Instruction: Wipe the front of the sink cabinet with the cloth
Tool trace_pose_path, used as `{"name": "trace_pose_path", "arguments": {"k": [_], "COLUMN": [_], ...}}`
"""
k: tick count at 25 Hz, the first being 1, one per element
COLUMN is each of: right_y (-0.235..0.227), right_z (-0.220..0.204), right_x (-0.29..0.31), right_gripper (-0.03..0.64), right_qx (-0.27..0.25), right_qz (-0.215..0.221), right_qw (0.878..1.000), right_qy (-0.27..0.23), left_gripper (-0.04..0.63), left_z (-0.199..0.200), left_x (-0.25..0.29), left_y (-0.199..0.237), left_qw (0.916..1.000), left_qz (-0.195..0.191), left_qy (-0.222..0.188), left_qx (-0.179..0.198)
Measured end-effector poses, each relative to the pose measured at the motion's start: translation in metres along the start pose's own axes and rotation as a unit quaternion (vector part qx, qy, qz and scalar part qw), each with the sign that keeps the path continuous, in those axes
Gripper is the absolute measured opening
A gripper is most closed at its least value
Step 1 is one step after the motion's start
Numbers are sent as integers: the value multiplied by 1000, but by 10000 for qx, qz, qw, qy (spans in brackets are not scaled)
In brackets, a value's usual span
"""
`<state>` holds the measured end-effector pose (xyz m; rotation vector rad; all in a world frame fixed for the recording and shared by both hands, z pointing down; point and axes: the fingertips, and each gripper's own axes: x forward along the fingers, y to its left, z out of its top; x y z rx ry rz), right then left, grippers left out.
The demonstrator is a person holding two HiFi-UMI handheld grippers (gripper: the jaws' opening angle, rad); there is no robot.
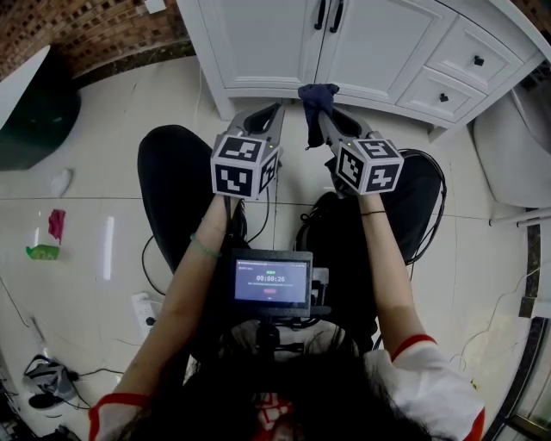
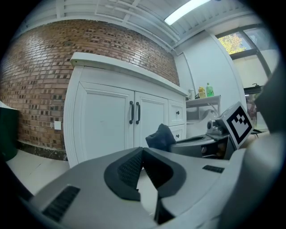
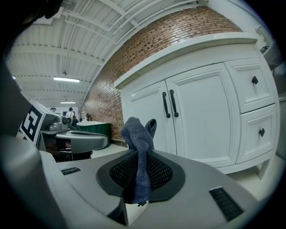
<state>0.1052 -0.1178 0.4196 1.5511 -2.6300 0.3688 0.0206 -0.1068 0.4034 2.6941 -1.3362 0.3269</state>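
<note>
The white sink cabinet (image 1: 370, 47) stands ahead with two doors and black handles (image 1: 328, 15); it also fills the right gripper view (image 3: 201, 116) and the left gripper view (image 2: 107, 120). A dark blue cloth (image 1: 316, 103) is pinched in my right gripper (image 1: 320, 121), its end sticking up between the pads (image 3: 139, 143). The cloth (image 2: 160, 137) shows to the right in the left gripper view. My left gripper (image 1: 277, 110) is shut with nothing in it, a short way from the cabinet's base.
Two drawers (image 1: 461, 73) with black knobs sit at the cabinet's right. A toilet (image 1: 508, 155) stands further right. A dark green bin (image 1: 34, 112) is at the left, with small litter (image 1: 47, 237) on the tiled floor. Cables (image 1: 430, 215) trail by the person's knees.
</note>
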Motion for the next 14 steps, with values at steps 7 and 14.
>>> {"name": "trace_pose_path", "arguments": {"k": [7, 14], "right_y": [4, 4], "right_z": [-13, -11], "right_x": [0, 2], "right_gripper": [63, 63], "right_qx": [46, 10], "right_qz": [41, 99], "right_qw": [10000, 9999], "right_qy": [42, 22], "left_gripper": [20, 20], "left_z": [-16, -24], "left_x": [-5, 3], "left_y": [10, 10], "left_qw": [9999, 9996], "left_qz": [83, 66], "left_qy": [69, 145], "left_qx": [-113, -215]}}
